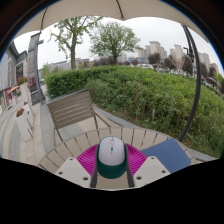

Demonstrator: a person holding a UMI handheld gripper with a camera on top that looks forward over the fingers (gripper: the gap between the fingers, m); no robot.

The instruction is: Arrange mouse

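The tongs [111,170] are seen nearest, their two pale fingers [73,171] spread to either side with the magenta pads [88,157] facing inward. Between them a mouse [111,156] is found, white on top with a dark green lower band. Whether the pads are actually pressed against its sides cannot be told; the pads are seen close on both flanks, and the mouse appears to be resting on the round slatted wooden table [120,136] beneath. Just to the right of the tongs, on the same table, a dark blue flat object [170,153] is laid, near the right finger but apart from the mouse.

Beyond the fingers and slightly to the left, a slatted wooden chair [72,106] is placed at the table's far edge, its back turned toward the tongs. Further left, a paved strip with a few small objects is partly visible, too small to be identified. Past the chair, a broad green hedge [140,92] is spread across the middle distance. Behind it, trees [112,40] are seen, and further still tall buildings [155,50] are set against a pale sky. Overhead, the underside of a parasol [110,10] is glimpsed.
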